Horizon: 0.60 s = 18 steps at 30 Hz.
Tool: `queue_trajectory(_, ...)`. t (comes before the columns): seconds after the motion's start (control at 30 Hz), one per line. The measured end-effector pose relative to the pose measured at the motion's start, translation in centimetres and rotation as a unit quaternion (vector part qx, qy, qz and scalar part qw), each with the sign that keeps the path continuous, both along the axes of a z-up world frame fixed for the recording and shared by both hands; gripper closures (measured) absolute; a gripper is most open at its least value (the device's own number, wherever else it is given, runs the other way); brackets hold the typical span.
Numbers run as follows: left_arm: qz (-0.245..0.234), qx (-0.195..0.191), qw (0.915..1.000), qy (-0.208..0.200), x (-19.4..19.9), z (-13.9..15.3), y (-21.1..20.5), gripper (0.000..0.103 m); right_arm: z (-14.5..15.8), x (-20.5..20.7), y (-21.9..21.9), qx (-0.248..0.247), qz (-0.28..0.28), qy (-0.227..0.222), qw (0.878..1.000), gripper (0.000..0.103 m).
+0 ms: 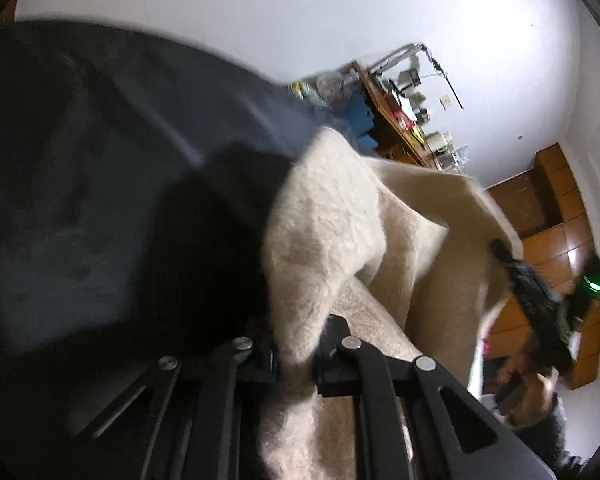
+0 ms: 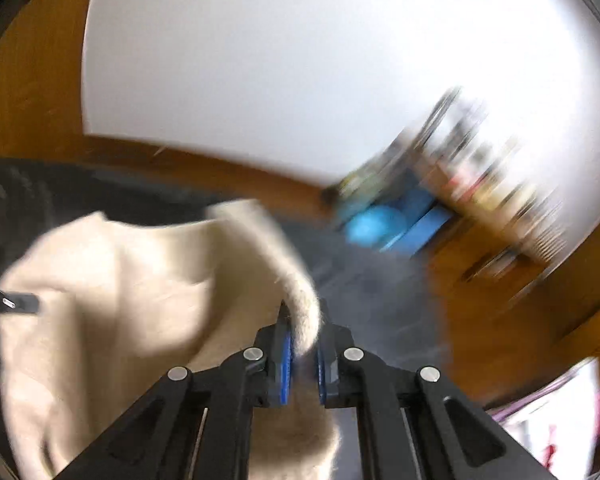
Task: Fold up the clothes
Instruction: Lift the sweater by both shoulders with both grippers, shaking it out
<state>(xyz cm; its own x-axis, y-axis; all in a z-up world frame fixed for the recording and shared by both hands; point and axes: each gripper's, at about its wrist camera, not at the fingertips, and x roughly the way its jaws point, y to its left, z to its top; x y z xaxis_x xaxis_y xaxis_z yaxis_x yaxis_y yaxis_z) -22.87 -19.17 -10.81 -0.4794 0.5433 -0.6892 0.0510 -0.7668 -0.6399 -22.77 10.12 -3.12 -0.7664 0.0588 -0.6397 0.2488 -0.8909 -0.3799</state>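
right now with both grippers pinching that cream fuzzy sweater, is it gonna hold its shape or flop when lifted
Likely floppy: the cream sweater already sags in loose folds between the left gripper and right gripper. Probably light for its size, since small pinches raise it. Its fuzzy knit should grip the pads rather than slip.

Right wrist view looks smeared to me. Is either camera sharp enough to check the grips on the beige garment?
Right wrist view: heavy motion blur streaks the shelf and wall, yet the right gripper is sharp, pinching the beige garment. Left wrist view: milder blur, the left gripper shut on the cloth, deep shadow on the dark bedding, fisheye bending the room's edges.
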Motion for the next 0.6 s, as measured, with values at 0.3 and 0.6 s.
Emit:
queue_trajectory(0.3, 0.065, -0.03, 0.9912, 0.112, 8.2, 11.0, 0.0, 0.091, 9.3, 10.7, 3.7, -0.005, -0.022, 0.182, 0.983, 0.093)
queue_trajectory(0.6, 0.117, -0.062, 0.9605, 0.245, 20.6, 23.0, 3.6, 0.091, 20.5, 22.9, 6.9, -0.043, 0.011, 0.335, 0.941, 0.093)
